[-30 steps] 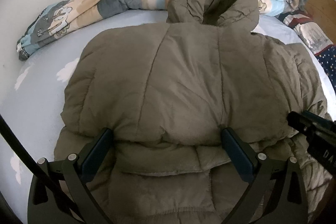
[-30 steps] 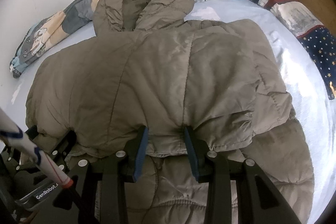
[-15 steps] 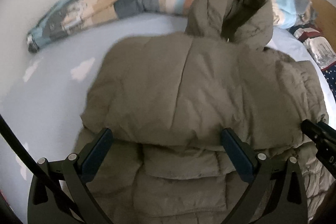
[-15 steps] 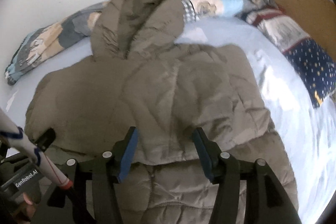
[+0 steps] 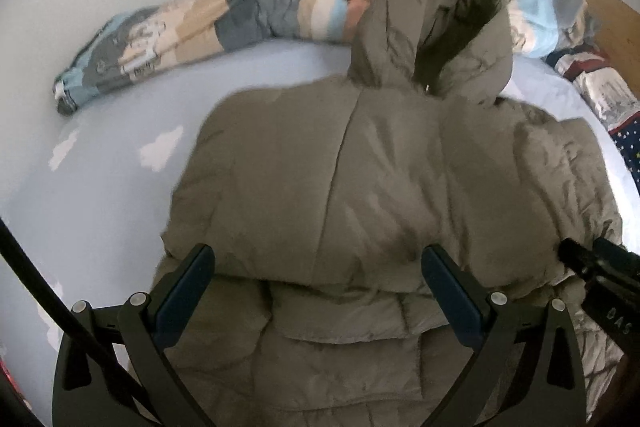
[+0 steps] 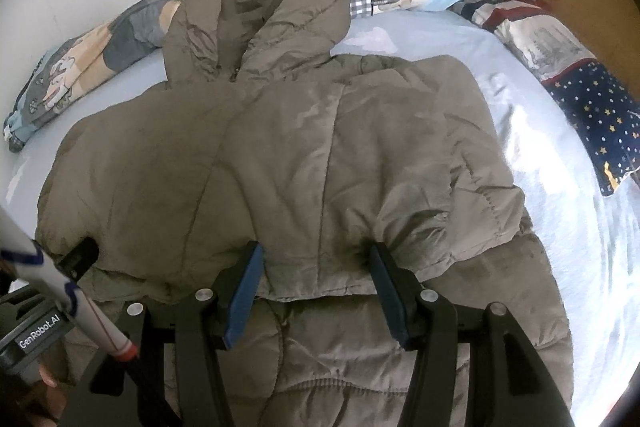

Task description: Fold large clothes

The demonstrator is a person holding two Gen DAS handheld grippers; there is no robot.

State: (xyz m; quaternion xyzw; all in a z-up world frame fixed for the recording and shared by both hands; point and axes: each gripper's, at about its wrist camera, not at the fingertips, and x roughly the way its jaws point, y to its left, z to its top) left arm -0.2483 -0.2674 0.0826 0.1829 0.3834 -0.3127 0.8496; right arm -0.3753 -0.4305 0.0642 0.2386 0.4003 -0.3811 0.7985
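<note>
Jacket [image 5: 380,179] folded edge between both parted grippers | left gripper [image 5: 318,259], right gripper [image 6: 316,259] ungripped | bedsheet [image 5: 120,187] bare leftward

Both wrist cams look steeply down, close, sharing jacket [image 5: 360,187] & bed [image 6: 540,219].

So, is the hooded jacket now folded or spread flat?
Folded: the puffer jacket is doubled, its upper half ending in an edge across the lower half; hood unfolded.

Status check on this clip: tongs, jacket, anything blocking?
Left tongs open wide, right tongs just opened, nothing gripped. Olive hooded jacket folded over itself on the bed sheet. Rolled quilt beyond, clear of the fold.
</note>
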